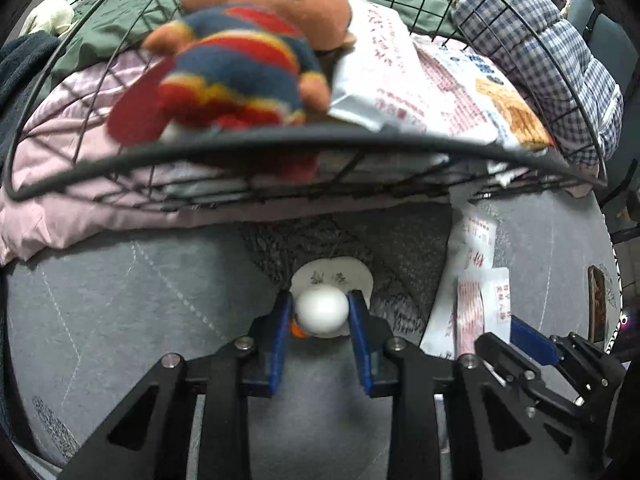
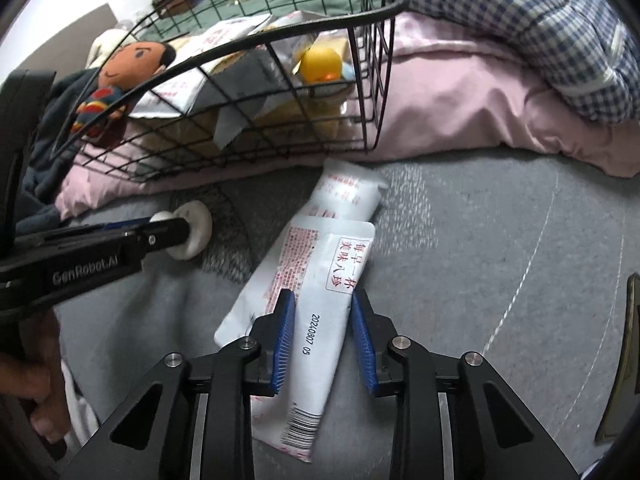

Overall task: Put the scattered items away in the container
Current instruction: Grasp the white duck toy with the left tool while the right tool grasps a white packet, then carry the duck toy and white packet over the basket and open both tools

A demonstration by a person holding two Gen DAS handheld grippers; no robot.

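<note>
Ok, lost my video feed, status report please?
Left gripper shut on white duck toy. Right gripper open, straddling white sachet on the grey blanket. Wire basket ahead, nothing blocking.

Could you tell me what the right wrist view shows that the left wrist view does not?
Only the right wrist view shows the yellow duck toy inside the wire basket and the right claw straddling the top white sachet, fingers either side. Only the left wrist view shows the left claw gripping a white duck-shaped toy head-on. Both show the basket, the plush doll in it, the sachets on the grey blanket and the checked bedding.
</note>
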